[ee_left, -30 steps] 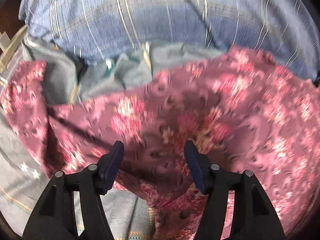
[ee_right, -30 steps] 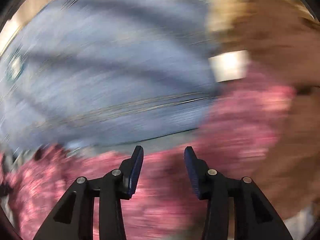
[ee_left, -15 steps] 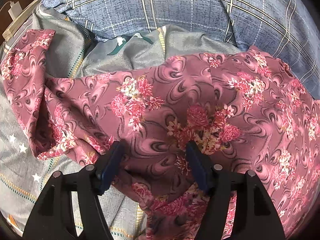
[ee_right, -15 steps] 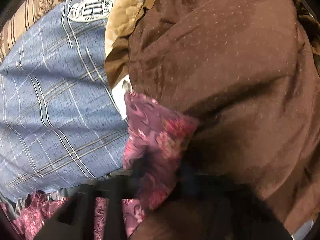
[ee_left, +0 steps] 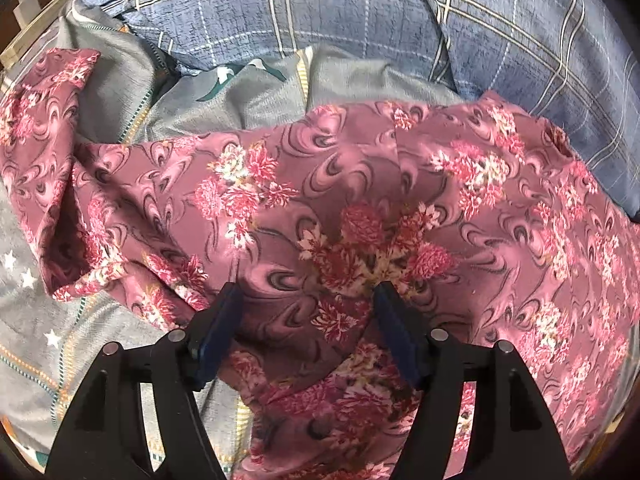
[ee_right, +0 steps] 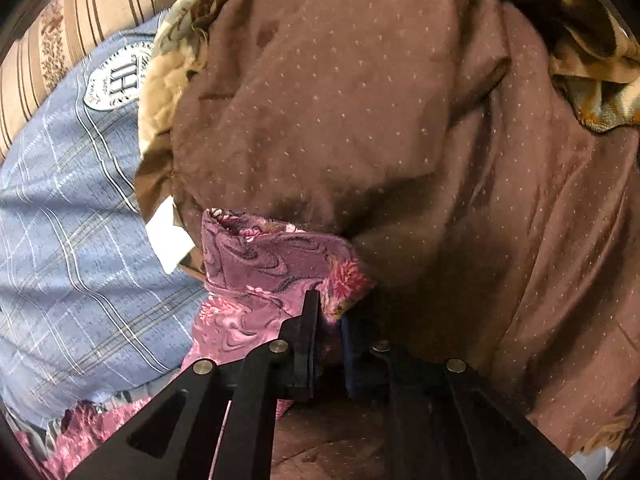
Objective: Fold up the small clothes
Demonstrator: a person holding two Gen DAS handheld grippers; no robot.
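Left wrist view: the left tool points steeply down over a mauve garment of thin fabric printed with pink flower clusters and dark swirls. Its jaws are opening; the cloth lies between the blue pads, and they do not press on it. The garment is spread on a bed, over a grey bedsheet with white stars and dotted stripes. Its long axis runs across the picture, from a narrow, folded-over end at the far left to a broad part at the right edge. The upper edge of the garment lies against a blue pillow with a pale check pattern, and a bunched grey cloth with a green mark sits between the two.

Right wrist view: the right tool is clamped on a corner of the same mauve garment, with the jaws nearly together and the fabric pinched between them. The corner stands up from the tool and points away from the camera, toward a brown quilt with small pale dots, which it touches. The blue pillow lies to the left, and a white tag shows between pillow and quilt. More of the garment trails to the lower left corner.
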